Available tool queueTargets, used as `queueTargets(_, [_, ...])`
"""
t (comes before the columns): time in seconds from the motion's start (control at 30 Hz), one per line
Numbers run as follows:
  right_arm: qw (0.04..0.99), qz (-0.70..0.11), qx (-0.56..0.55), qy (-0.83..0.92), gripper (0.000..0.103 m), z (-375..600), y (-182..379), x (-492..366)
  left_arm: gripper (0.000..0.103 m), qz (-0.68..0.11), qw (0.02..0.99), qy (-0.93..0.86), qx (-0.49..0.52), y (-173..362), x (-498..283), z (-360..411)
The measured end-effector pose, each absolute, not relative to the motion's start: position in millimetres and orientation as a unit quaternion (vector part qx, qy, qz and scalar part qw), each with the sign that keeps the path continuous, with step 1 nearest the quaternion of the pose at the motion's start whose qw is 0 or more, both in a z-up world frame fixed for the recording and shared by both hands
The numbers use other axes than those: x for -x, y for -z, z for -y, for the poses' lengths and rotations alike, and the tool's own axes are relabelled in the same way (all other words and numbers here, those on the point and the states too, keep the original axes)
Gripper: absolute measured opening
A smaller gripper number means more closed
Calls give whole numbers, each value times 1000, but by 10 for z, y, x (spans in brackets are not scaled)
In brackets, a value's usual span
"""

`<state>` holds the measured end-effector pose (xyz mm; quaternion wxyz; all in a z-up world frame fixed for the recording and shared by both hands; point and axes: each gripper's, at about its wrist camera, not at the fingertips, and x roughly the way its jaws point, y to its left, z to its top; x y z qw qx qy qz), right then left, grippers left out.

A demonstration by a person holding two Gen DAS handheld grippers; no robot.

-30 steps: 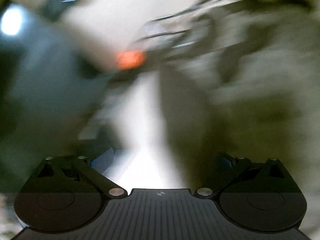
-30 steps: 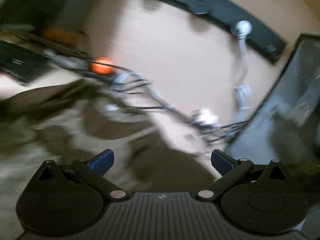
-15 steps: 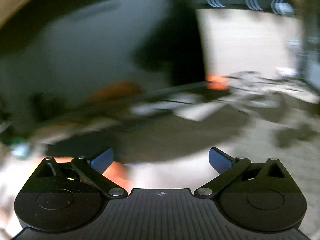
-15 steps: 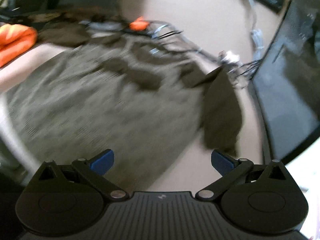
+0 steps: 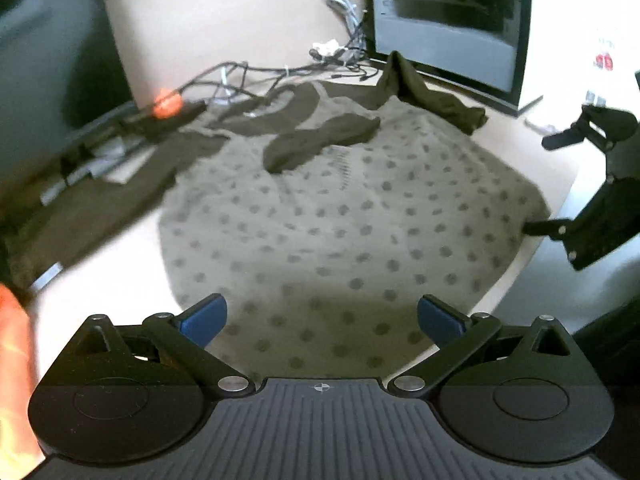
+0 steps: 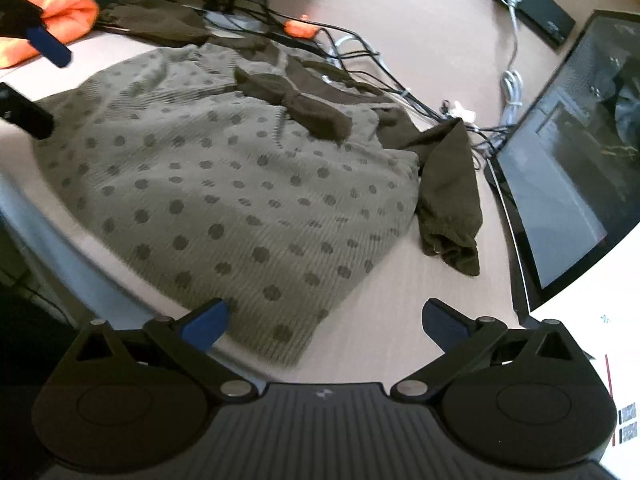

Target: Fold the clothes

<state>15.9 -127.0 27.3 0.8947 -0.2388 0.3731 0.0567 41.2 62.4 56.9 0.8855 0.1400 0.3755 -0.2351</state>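
Ribbed, dotted olive blouse flat on table; both grippers' fingers wide, empty.

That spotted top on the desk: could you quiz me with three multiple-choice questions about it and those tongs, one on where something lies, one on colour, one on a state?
1. Where does the dark brown sleeve of the grey-green knitted top with dark dots lie?
A. beside the black monitor
B. over the orange cloth
C. hanging off the desk's front edge

2. What colour are the pads on the tong fingers?
A. red
B. blue
C. white

3. How do the left tongs and right tongs stand?
A. both shut on the top
B. one open, one shut
C. both open, holding nothing

Answers: 1 A, the sleeve's cuff end rests on the pale desk next to the screen. 2 B, blue tips show in both wrist views. 3 C, each pair's fingers stand wide apart with no fabric between them.
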Motion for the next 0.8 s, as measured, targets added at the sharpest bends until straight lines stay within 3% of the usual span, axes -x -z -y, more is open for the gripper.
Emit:
queueTargets(0.33, [894,-376,243,-26,103,1398,-181,-177,103,-393,886,207,-137,-452,-327,-755])
queueTargets(0.8, [947,-268,179,21,103,1413,-693,-800,103,-377,885,160,-220,-362,-343,-717])
